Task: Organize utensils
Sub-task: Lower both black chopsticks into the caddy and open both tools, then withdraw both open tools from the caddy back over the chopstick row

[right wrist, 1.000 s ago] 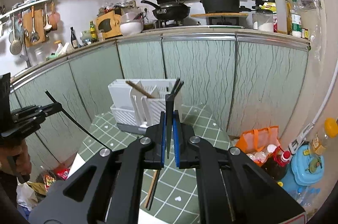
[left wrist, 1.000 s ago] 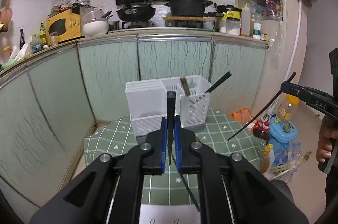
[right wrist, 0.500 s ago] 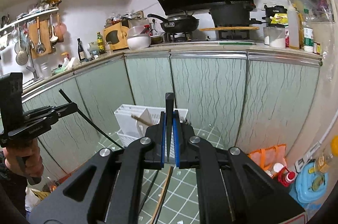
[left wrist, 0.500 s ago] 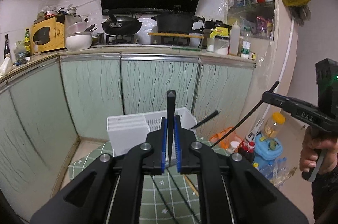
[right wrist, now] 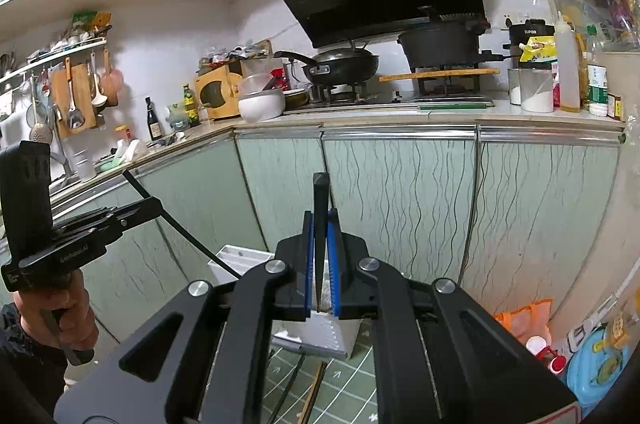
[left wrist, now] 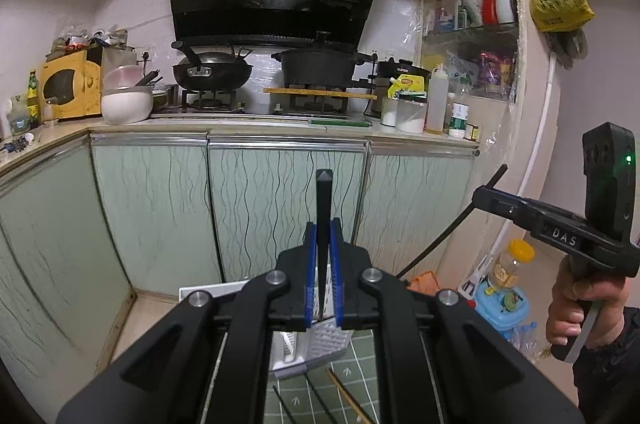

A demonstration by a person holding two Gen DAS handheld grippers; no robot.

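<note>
My left gripper (left wrist: 322,232) is shut on a black chopstick (left wrist: 323,200) that stands upright between its blue pads. My right gripper (right wrist: 320,224) is shut on another black chopstick (right wrist: 320,200), also upright. Both are raised well above the white utensil holder (left wrist: 320,338), which shows partly behind the fingers in the right wrist view (right wrist: 240,260) too. Loose chopsticks, black (left wrist: 288,406) and wooden (left wrist: 348,398), lie on the green checked tablecloth (left wrist: 360,364). The right gripper (left wrist: 486,198) shows at right in the left wrist view, the left gripper (right wrist: 154,206) at left in the right wrist view.
Green cabinet doors (left wrist: 280,208) under a counter stand straight ahead. A wok (left wrist: 212,70) and a black pot (left wrist: 318,66) sit on the stove. Bottles and a blue container (left wrist: 502,304) stand on the floor at right.
Both grippers have risen and tilted upward with their chopsticks. The holder and table have dropped to the bottom of both views; the counter and range hood now fill them.
</note>
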